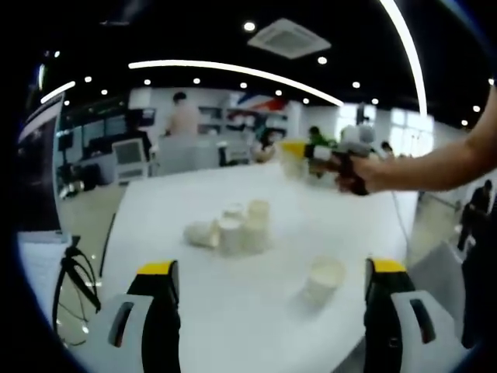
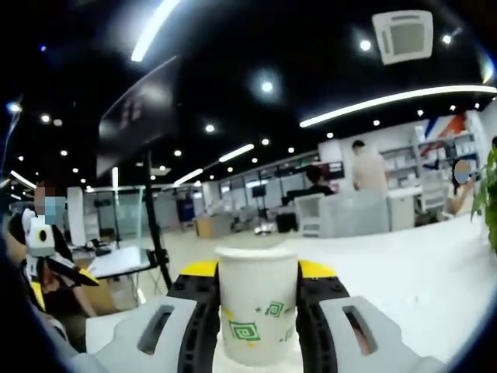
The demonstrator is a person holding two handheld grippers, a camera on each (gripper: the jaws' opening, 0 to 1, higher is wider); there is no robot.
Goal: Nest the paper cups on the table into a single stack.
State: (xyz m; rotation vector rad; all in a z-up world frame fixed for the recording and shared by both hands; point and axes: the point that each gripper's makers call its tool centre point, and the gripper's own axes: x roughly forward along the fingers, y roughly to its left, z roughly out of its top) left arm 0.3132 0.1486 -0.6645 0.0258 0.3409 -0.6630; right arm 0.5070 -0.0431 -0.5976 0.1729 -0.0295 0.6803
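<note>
Several white paper cups [image 1: 237, 228] huddle together mid-table on the white table [image 1: 233, 311]; one of them [image 1: 199, 233] lies on its side. A single cup [image 1: 322, 280] stands apart, nearer to me on the right. My left gripper [image 1: 272, 268] hovers low over the near table edge, jaws wide open and empty, the lone cup just inside its right jaw. Across the table a person's arm holds my right gripper [image 1: 330, 161]. In the right gripper view that gripper [image 2: 258, 270] is shut on a white paper cup [image 2: 256, 315] with green square-spiral prints, held upright above the table.
A black stand [image 1: 74, 280] sits beside the table's left edge. A black pole [image 2: 155, 233] rises past the table's end, and a green plant [image 2: 489, 194] is at the right. People, desks and monitors fill the office behind. Bare tabletop [image 2: 419, 272] stretches right.
</note>
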